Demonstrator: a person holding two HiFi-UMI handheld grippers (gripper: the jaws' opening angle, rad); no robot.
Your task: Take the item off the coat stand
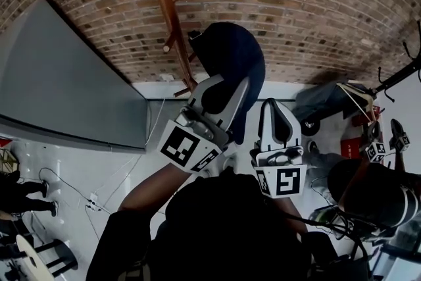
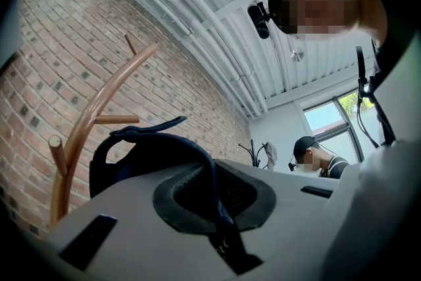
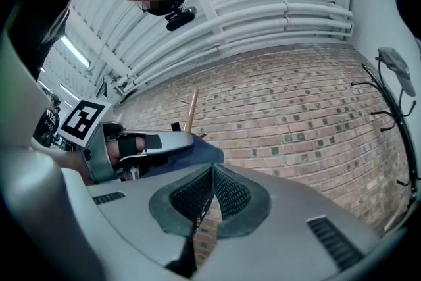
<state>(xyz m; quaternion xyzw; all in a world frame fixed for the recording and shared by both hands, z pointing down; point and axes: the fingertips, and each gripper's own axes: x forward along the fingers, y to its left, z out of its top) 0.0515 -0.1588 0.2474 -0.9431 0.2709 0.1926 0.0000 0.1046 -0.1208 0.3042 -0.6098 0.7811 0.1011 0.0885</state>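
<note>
While the left gripper (image 1: 225, 87) pinches the cap (image 1: 231, 52), the stand (image 1: 170, 10) lies at its 11 o'clock, and the right gripper (image 1: 276, 107) is closed, empty.

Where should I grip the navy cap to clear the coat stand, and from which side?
The thin lower edge of the navy cap, from below on the side away from the coat stand: that edge hangs free and suits narrow jaws. The left gripper already pinches it there.
</note>
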